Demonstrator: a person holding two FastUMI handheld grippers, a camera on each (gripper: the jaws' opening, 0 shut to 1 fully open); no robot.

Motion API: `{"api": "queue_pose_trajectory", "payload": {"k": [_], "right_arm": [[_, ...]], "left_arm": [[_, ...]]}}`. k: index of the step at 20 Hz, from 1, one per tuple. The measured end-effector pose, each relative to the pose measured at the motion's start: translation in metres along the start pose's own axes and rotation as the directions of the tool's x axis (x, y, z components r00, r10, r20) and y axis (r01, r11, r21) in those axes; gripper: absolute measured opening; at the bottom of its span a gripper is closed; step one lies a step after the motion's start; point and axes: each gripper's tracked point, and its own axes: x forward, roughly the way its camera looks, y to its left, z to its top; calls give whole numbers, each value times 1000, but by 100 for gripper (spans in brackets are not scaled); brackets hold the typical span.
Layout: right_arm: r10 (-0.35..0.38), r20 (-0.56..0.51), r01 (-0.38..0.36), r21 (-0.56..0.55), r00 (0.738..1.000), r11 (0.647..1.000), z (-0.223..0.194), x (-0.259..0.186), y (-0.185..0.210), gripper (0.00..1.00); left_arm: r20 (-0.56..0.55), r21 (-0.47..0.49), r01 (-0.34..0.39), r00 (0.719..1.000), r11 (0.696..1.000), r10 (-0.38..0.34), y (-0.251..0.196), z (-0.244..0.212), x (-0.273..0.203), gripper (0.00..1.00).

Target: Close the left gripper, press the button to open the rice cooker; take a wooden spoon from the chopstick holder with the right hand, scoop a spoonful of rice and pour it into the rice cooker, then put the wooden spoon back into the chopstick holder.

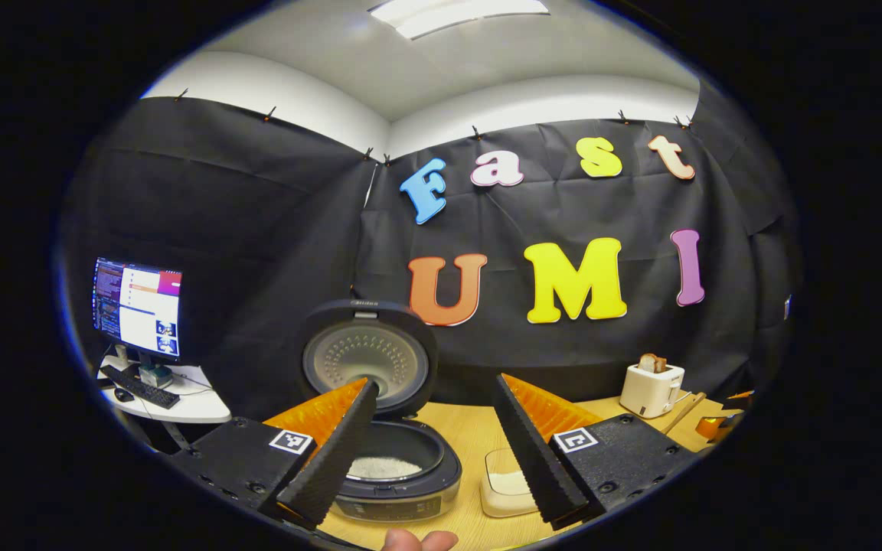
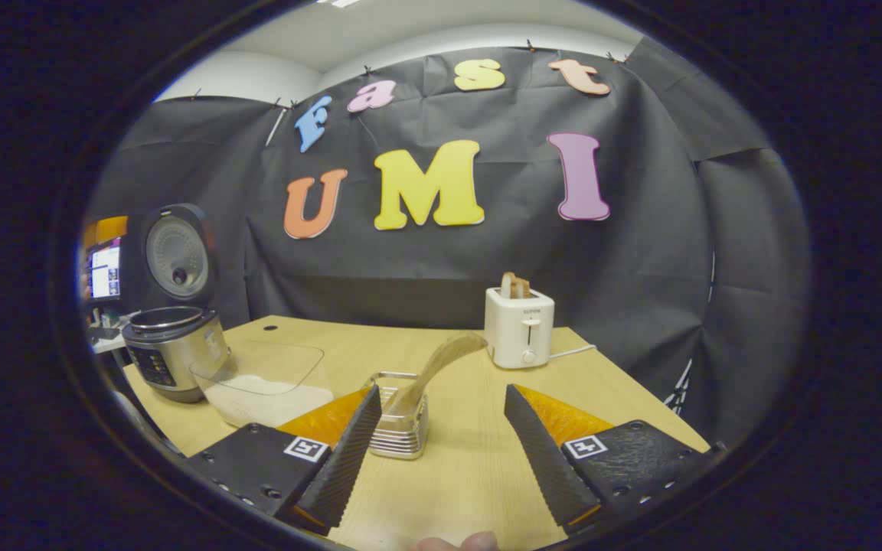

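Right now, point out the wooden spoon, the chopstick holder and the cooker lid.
Spoon [image 2: 441,361], right gripper view, mid handle.
Holder [image 2: 399,442], right gripper view, front wall.
Lid [image 1: 368,358], left gripper view, inner plate.

Brand "Midea" on top edge of open rice cooker lid [image 1: 368,304], small, barely legible. Brand "SUPOR" on toaster [image 2: 519,327] front. Rice cooker panel text too small.

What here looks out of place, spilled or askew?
Nothing stands out. The cooker stands with its lid up, rice in the pot. The rice box sits beside it with no grains seen on the table. The spoon leans in the holder. Both grippers are open.
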Motion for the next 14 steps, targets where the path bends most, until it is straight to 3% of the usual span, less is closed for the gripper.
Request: {"api": "queue_pose_trajectory", "payload": {"k": [7, 10, 14], "right_arm": [[97, 9, -97, 2, 995, 995, -8, -7, 15, 96], [148, -14, -147, 52, 989, 988, -17, -4, 26, 92], [157, -37, -153, 100, 987, 983, -18, 6, 26, 96]], "left_arm": [[-53, 57, -14, 998, 998, 17, 28, 50, 71, 98], [-109, 84, -52, 992, 995, 61, 50, 62, 111, 98], [-194, 16, -71, 978, 997, 73, 70, 64, 164, 98]]}}
